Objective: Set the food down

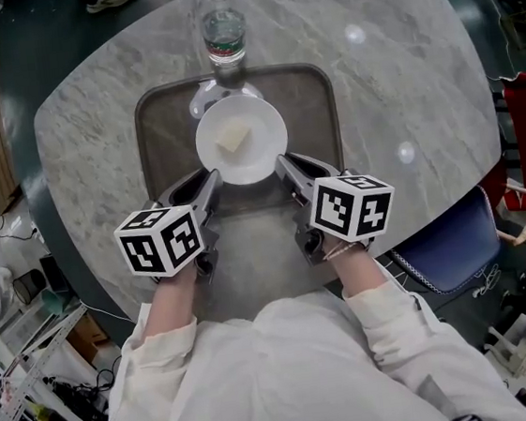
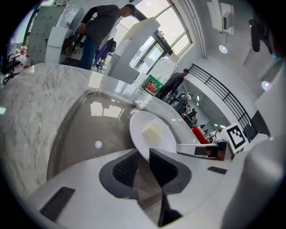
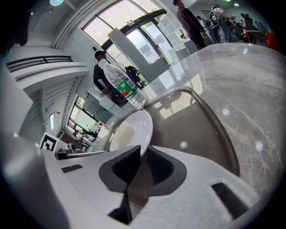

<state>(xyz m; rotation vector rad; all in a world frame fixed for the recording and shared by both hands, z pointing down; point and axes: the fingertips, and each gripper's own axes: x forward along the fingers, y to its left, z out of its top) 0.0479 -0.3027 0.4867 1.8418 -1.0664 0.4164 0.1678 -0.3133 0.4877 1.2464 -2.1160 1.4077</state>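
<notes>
- A white plate (image 1: 264, 153), carrying a pale food cube (image 1: 233, 139), was held over a brown tray (image 1: 313, 114).
- The left gripper (image 1: 211, 184) and right gripper (image 1: 284, 167) each pinched the plate's rim on opposite sides.
- The plate looked stiff, glossy, probably slippery and breakable; the loose cube could slide.

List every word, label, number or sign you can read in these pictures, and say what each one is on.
Clear plastic water bottle, green and red label: print too small and blurred to read.
Marker cubes on left tool and right tool: black-and-white square patterns, no letters.
White round plate, brown tray: no print.
Nothing legible anywhere.
</notes>
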